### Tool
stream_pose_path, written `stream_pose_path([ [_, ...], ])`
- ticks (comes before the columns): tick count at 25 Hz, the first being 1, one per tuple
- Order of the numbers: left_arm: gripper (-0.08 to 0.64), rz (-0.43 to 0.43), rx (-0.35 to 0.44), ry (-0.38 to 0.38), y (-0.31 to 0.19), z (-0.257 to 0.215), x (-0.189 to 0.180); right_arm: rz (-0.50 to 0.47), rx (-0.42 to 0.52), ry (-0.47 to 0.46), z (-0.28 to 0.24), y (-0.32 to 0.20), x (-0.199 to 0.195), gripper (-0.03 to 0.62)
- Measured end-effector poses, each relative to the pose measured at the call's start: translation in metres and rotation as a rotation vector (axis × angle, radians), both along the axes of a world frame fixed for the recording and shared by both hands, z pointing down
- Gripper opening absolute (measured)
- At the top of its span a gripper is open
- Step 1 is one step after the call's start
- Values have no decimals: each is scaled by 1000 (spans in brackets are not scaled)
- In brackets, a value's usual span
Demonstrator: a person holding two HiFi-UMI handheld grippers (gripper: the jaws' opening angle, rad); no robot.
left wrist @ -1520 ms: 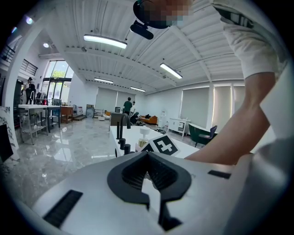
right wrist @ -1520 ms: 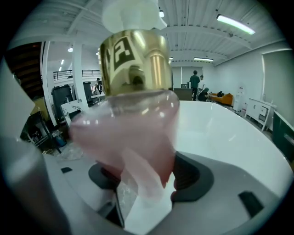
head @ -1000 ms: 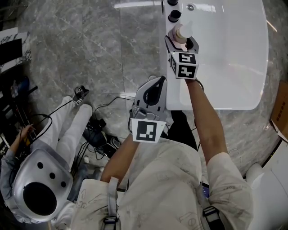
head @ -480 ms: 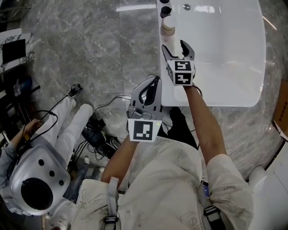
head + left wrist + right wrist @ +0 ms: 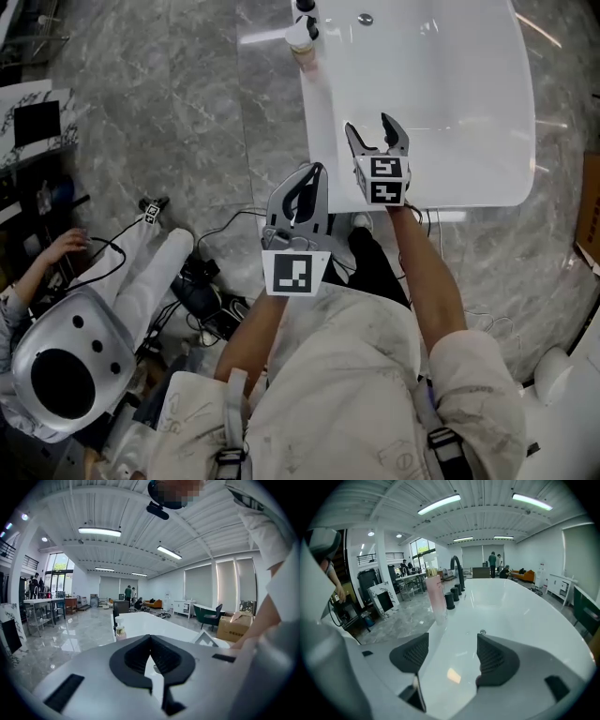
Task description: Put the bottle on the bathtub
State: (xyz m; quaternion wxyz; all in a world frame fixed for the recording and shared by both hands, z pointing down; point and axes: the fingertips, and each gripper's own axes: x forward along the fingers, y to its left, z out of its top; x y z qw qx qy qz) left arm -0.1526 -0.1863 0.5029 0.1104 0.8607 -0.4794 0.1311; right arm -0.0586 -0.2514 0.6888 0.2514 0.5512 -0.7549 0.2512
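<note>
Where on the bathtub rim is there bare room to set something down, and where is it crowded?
Free: the left rim of the bathtub between the bottle and the right gripper, and the right rim. Crowded: the far-left corner, where bottle, black knobs and faucet cluster.

The bottle [image 5: 436,595] is pale pink, the bathtub [image 5: 450,94] glossy white, the floor [image 5: 187,112] grey veined marble.
</note>
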Motion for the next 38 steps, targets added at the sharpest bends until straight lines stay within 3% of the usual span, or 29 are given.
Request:
stream_pose_path([
  [9,0,72,34,-15,37,-15,69,162,69,-33,-40,76,101,285],
  [15,1,153,66,-10,68,-39,122,265,175,4,-103,133,183,285],
  [22,1,175,120,-4,92,-71,165,429,298,-21,-180,190,260,285],
  [28,2,182,186,26,102,-112,194,496,383,-17,-237,223,295,285],
  [38,0,139,308,76,98,-184,205,458,602,45,-338,217,311,285],
])
